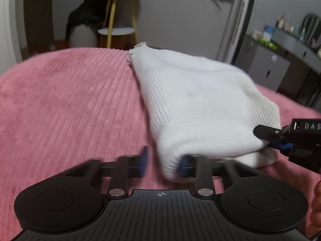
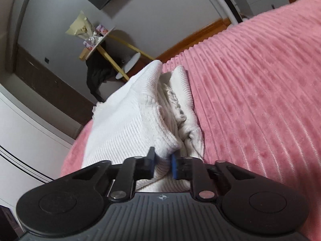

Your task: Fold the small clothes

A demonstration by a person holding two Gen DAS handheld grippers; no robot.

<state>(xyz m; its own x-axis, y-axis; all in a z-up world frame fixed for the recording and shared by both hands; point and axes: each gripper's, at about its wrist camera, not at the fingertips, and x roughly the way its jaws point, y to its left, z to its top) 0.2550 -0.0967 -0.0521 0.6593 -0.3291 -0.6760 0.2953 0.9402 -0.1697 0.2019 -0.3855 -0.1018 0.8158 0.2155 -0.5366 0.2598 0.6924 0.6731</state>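
White sock [image 1: 200,104] lifted over pink blanket [image 1: 70,100], doubled over. Near edge at 5 o'clock pinched by right gripper [image 2: 163,161]. Left gripper [image 1: 163,160] spread wide, sock corner between fingers, not squeezed. Fold judged half done; laying flat still left.

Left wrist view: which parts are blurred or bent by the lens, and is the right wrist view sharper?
Left wrist view: the left hand-held gripper fingers are smeared by motion blur, and the white knit garment is soft at its near edge; the fisheye curves the pink ribbed blanket into a dome. Right wrist view: the right hand-held gripper and the knit ribs look sharper; the lighting is dim and even.
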